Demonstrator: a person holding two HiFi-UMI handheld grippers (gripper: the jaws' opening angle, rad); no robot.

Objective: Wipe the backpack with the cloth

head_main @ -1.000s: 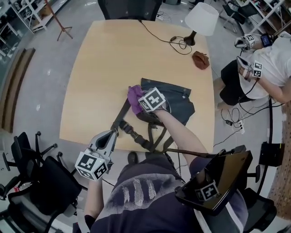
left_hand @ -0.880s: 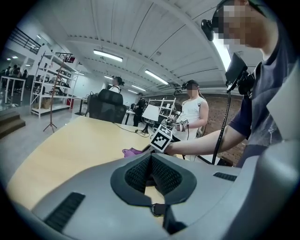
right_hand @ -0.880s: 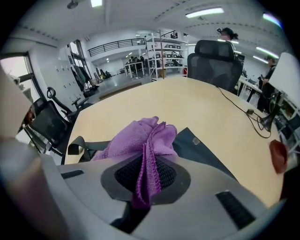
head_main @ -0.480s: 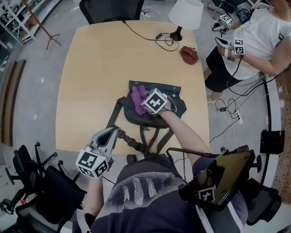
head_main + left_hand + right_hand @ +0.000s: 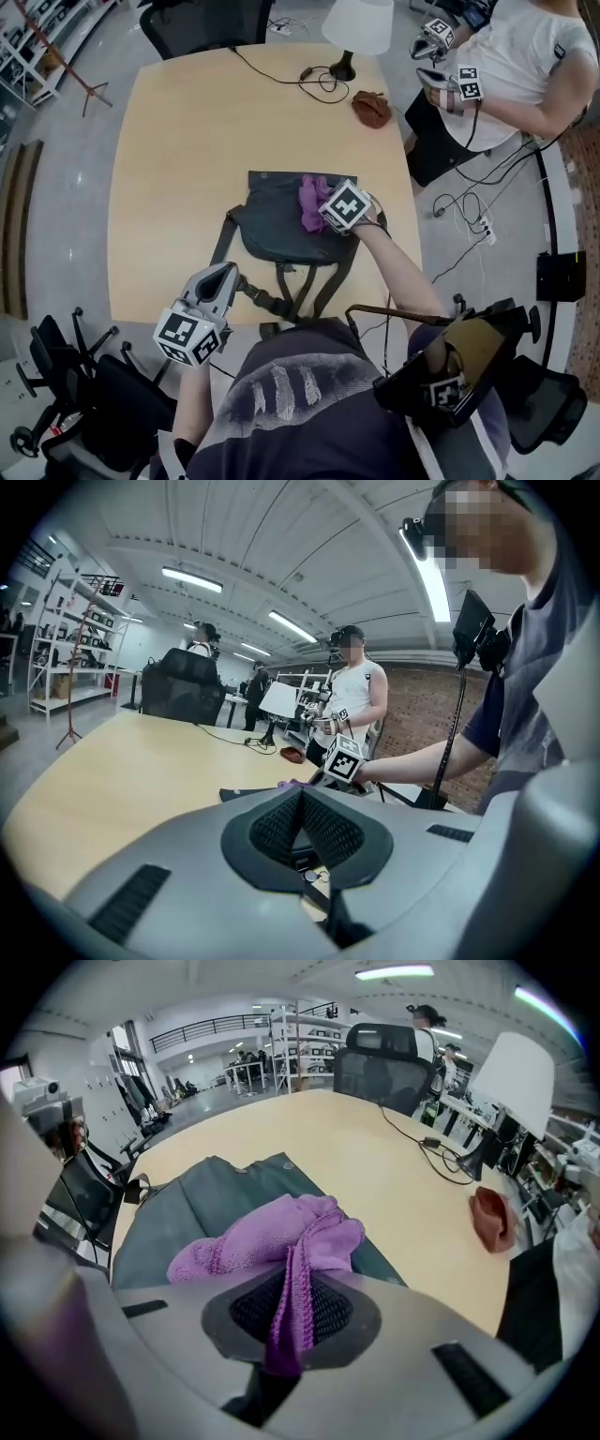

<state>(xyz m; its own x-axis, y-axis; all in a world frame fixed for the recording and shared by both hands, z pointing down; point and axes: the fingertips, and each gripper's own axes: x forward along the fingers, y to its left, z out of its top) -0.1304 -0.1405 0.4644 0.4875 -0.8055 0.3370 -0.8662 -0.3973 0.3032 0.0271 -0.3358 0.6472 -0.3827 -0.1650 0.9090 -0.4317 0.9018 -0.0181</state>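
Observation:
A dark grey backpack [image 5: 277,220] lies flat on the wooden table [image 5: 178,169], with its straps trailing over the near edge. My right gripper [image 5: 323,208] is shut on a purple cloth [image 5: 312,201] and presses it onto the backpack's upper right part. In the right gripper view the cloth [image 5: 267,1241] bunches over the jaws of the right gripper [image 5: 295,1288], with the backpack [image 5: 197,1213] beneath. My left gripper [image 5: 228,278] sits at the table's near edge with its jaws shut; a backpack strap [image 5: 330,913] with a small ring runs between them.
A white lamp [image 5: 357,22] with a black cable [image 5: 314,80] stands at the table's far side, with a brown lump [image 5: 371,109] near it. Another person [image 5: 511,66] with grippers sits at the far right. Office chairs [image 5: 84,403] stand near me and behind the table.
My right gripper has dragged the purple cloth across the backpack from its left side to its right side. The left gripper has stayed at the strap.

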